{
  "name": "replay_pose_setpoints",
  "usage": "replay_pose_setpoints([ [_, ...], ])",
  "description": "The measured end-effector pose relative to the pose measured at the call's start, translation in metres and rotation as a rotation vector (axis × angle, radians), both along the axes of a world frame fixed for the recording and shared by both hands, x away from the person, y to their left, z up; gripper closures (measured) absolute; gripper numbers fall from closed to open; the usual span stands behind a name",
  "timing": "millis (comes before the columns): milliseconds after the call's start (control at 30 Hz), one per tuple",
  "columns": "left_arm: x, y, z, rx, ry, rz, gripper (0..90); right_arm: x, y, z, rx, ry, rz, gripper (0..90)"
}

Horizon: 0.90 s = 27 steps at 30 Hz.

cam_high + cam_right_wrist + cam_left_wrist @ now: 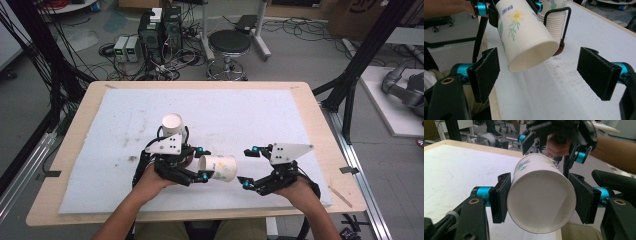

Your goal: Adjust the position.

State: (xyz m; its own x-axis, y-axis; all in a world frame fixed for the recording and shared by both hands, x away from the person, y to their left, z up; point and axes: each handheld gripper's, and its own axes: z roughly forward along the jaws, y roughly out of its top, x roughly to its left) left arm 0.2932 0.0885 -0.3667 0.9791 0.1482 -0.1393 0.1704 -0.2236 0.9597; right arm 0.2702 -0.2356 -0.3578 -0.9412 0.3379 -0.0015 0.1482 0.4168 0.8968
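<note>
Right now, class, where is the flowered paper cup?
In the high view the flowered paper cup lies sideways just left of centre, clamped in the left gripper, with the open right gripper beside it.

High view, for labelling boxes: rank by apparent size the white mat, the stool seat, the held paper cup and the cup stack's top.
1. white mat
2. stool seat
3. held paper cup
4. cup stack's top

The last two look close; the held cup lies sideways.

White paper cup point(218, 167), printed with yellow daisy, green leaves, bluish flowers. Lies on its side in air above white table pad, clamped across its body near the base. Open mouth faces person's right, tilted slightly down in right gripper view point(524, 37). Flat base toward camera in left gripper view point(541, 200). Empty inside, rim round, undented.
</note>
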Motion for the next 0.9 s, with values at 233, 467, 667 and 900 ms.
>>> replay_pose_setpoints([
  [233, -0.002, 0.001, 0.0, -0.018, -0.012, -0.006, 37.3, -0.004, -0.002, -0.025, 0.087, 0.034, -0.002, 18.7],
  [467, -0.004, 0.001, 0.0, -0.041, -0.01, -0.022, 37.3, -0.003, 0.001, -0.03, 0.115, 0.041, 0.029, 18.8],
  [667, -0.006, -0.001, 0.0, -0.051, -0.012, -0.055, 37.3, -0.003, 0.008, -0.029, 0.12, 0.061, 0.069, 18.8],
  [900, -0.007, 0.0, 0.001, -0.062, -0.009, -0.074, 37.3, 0.0, 0.013, -0.028, 0.128, 0.066, 0.105, 19.1],
])
